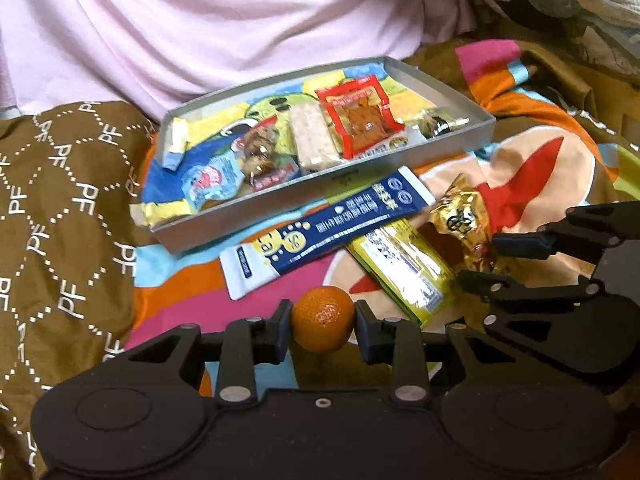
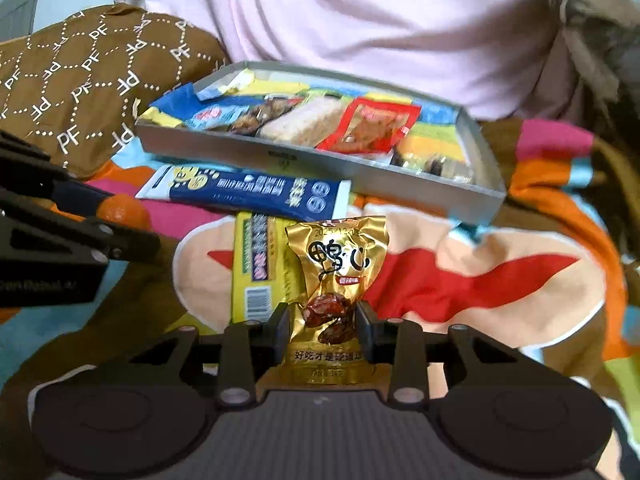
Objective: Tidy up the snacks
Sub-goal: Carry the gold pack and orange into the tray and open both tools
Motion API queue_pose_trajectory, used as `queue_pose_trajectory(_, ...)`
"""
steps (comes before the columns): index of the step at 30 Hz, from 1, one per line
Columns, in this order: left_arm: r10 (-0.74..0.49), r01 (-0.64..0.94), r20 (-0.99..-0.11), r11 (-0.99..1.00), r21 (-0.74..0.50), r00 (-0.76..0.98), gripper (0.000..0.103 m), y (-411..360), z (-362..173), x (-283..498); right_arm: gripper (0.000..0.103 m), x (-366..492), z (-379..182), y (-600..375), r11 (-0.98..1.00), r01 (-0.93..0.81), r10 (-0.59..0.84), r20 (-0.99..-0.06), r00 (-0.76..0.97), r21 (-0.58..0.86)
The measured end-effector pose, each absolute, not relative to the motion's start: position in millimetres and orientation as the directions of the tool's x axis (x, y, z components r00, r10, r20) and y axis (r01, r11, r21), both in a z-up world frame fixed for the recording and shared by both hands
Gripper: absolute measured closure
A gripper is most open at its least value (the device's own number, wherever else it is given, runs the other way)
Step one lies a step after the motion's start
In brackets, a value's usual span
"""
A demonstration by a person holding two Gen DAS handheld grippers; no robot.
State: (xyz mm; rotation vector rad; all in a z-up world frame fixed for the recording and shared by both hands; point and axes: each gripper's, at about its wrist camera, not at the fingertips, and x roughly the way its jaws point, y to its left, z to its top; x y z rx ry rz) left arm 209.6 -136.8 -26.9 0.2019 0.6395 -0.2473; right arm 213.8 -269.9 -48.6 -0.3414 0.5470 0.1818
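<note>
- A shallow grey box (image 1: 256, 222) is seen lying on a colourful cartoon-print blanket (image 1: 532, 160), with pink bedding behind it and a brown patterned cover (image 1: 60, 208) to one side
- Inside the box a torn blue and yellow paper lining (image 1: 168, 168) is seen, spilling over one corner
- On that lining several snacks are laid side by side: a pale blue packet (image 1: 208, 186), a clear-wrapped brown snack (image 1: 258, 148), a pale rice bar (image 1: 312, 136), a red packet (image 1: 360, 120) and a small dark wrapped sweet (image 1: 436, 124) at the far end
- Outside the box, just beside its near wall, a long blue and white packet (image 1: 324, 228) is laid on the blanket, with a yellow packet (image 1: 404, 268) partly tucked under its end
- A small orange (image 1: 322, 318) is clamped between the pads of the left gripper (image 1: 322, 320), near the blue and white packet and well short of the box
- A gold packet (image 2: 336, 276) printed with dark characters is grasped by the right gripper (image 2: 324, 328), whose jaws are closed against its lower half; it is held upright in front of the yellow packet
- In the left wrist view the right gripper is seen at the right edge with the gold packet at its tip
- No part of either held snack is in the box
</note>
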Motion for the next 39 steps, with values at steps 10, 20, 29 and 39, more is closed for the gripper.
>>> queue_pose_trajectory(10, -0.165, 0.25, -0.536, 0.964, 0.09, 0.828, 0.069, -140, 1, 228, 0.065, 208, -24, -276, 0.948, -0.143, 0.044, -0.331, 0.943, -0.283)
queue_pose_trajectory(20, -0.165, 0.245, -0.449, 0.962, 0.125, 0.878, 0.068, -154, 28, 284, 0.064, 229, -5, -279, 0.961, -0.09, 0.047, -0.165, 0.985, -0.261)
queue_pose_trajectory(29, -0.227, 0.238, -0.452, 0.971, -0.035, 0.862, 0.068, -176, 30, 345, 0.064, 267, -2, -290, 0.977, -0.019, -0.001, -0.094, 0.996, -0.212)
queue_pose_trajectory(39, -0.255, 0.237, -0.49, 0.966, -0.099, 0.834, 0.068, -186, 8, 371, 0.064, 294, -8, -302, 0.981, 0.007, -0.028, -0.11, 0.994, -0.193)
